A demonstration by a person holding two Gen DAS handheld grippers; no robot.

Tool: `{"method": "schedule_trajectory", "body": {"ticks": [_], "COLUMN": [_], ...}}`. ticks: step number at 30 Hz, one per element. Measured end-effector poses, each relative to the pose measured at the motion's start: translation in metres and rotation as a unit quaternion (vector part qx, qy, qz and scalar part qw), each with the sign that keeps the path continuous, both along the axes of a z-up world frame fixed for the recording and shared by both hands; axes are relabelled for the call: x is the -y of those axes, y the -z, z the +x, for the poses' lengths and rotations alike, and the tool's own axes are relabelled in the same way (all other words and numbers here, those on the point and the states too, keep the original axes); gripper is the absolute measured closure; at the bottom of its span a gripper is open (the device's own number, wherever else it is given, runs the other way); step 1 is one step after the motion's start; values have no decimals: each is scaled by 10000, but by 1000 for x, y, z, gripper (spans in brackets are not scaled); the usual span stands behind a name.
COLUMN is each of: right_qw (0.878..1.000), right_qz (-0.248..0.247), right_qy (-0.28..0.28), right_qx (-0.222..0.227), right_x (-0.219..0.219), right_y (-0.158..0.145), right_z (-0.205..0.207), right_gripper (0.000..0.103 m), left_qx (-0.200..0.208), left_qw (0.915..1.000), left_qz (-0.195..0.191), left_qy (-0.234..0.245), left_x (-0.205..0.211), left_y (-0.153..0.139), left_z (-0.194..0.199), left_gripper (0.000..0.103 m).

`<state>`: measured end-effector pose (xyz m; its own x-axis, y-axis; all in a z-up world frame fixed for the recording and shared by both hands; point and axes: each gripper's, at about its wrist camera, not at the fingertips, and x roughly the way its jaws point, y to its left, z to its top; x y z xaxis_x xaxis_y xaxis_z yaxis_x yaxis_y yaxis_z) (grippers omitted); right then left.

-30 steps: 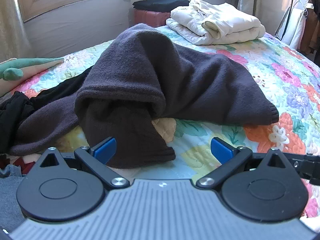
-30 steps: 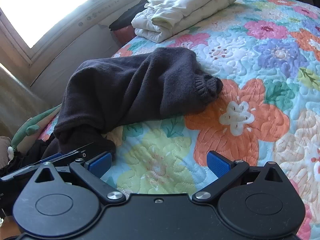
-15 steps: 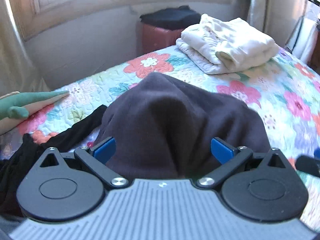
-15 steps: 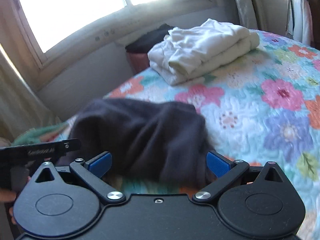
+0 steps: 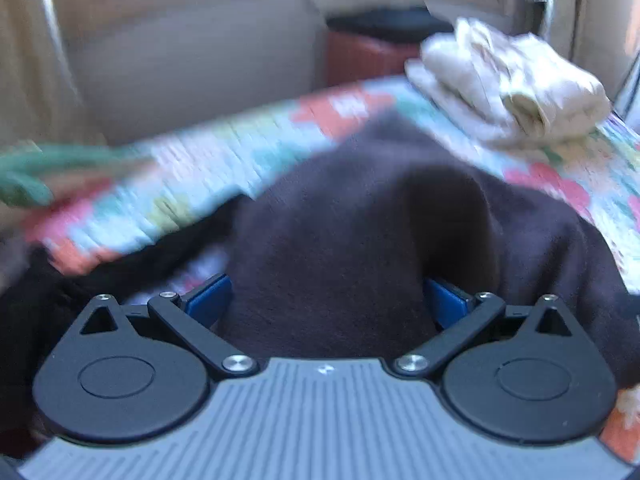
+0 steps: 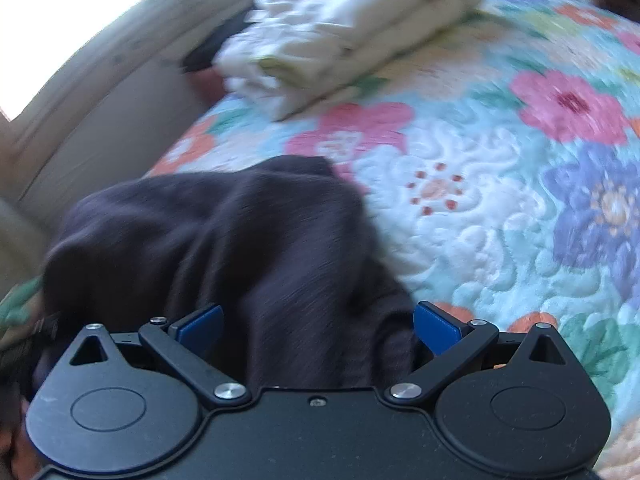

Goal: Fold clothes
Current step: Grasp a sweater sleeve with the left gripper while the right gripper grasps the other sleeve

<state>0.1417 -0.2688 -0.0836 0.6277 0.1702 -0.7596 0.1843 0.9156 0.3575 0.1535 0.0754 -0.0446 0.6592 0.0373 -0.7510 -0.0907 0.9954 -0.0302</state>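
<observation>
A dark, fuzzy fleece garment (image 5: pixel 360 240) was seen heaped in soft folds on the quilted floral bedspread (image 6: pixel 500 200). The left tongs (image 5: pixel 326 300) were spread wide, fleece bulging between the blue pads. The right tongs (image 6: pixel 318 322) were likewise spread around bunched fleece. Cream folded clothes (image 6: pixel 340 32) were stacked beyond, near the bed's far edge.

sweater (image 5: pixel 360 240) on quilt (image 6: pixel 500 200), folded stack (image 5: pixel 508 84) behind
</observation>
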Motion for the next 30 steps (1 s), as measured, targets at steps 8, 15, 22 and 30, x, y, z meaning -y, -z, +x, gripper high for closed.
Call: {"method": "schedule_trajectory", "body": {"ticks": [8,15,22,30], "right_qw": [9968,9842,9874,9930], "right_qz": [85,417,-875,-278], "right_qy": [-692,-1357,-876,-841], "right_qx": [391,1061,981,787], "right_x": [-32,-53,-70,-61], "right_y": [26,-2,-6,21], "right_z": [9,-10,-23,-20], "right_gripper": [37,71,57,37], "left_qx": [-257,232,-113,-6], "left_qw": [9994,9995,9966,9949], "left_qz": [246,-170,812,972], "left_qy": [2,100,67,-264], "left_x": [-4,-9,27,68], "left_y": [29,15,28,36], "left_z": [25,20,33,43], "left_gripper": [26,52,45,44]}}
